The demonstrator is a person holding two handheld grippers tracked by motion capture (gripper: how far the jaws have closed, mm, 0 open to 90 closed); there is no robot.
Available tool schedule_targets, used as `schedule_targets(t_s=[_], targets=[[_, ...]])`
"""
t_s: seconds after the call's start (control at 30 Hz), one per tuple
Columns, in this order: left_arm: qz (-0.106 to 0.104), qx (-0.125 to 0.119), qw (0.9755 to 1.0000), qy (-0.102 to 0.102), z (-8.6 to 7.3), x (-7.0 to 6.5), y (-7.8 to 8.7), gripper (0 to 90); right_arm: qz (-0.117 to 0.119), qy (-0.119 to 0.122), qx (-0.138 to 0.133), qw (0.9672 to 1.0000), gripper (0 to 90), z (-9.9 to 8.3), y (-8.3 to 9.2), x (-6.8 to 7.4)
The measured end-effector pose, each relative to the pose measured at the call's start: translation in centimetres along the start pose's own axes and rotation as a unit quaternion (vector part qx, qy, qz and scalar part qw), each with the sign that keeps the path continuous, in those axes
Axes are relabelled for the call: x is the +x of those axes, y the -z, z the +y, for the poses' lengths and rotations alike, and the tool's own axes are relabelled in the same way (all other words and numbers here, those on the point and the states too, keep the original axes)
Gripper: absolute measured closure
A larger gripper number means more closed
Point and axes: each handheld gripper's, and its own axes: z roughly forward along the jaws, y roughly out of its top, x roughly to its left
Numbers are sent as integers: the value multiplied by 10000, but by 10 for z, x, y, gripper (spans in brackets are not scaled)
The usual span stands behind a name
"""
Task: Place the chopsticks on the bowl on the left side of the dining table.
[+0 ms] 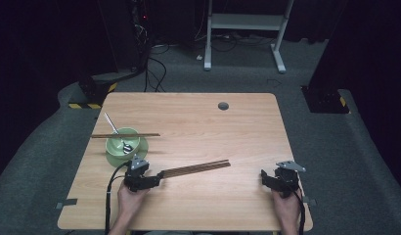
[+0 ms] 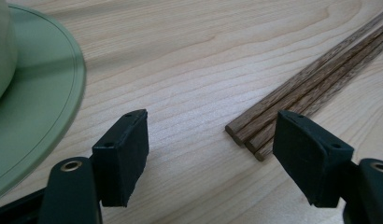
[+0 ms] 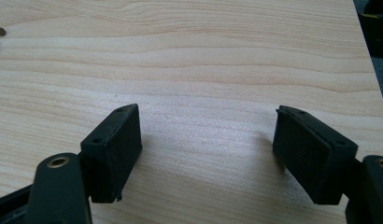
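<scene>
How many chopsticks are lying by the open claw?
3 chopsticks lie side by side on the table, their ends just inside the left gripper's open jaws. More chopsticks rest across the green bowl; their number is unclear.

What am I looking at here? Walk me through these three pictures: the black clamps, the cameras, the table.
There is no robot. A person holds one hand-held gripper in each hand: the left hand-held gripper and the right hand-held gripper.

The high view looks down on the wooden table. The other two pictures come from cameras riding on each gripper, looking along its black jaws.

On the table are a green bowl on a green plate, with a spoon in the bowl and chopsticks across it. More chopsticks lie by the left gripper. Both grippers are open, holding nothing.
</scene>
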Motion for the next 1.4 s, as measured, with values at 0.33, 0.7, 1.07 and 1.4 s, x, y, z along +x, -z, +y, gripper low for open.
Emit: schedule_targets(t_s=[0.33, 0.7, 1.07, 1.4], targets=[[137, 59, 9999, -55, -2, 3, -3, 272, 0, -4, 2, 10000, 235, 0, 0, 0], [217, 25, 9998, -26, -5, 6, -3, 276, 1, -1, 1, 10000, 236, 0, 0, 0], [281, -22, 9995, -116, -7, 4, -4, 276, 1, 0, 1, 10000, 235, 0, 0, 0], [365, -56, 9991, -204, -9, 2, -5, 277, 2, 0, 1, 10000, 235, 0, 0, 0]])
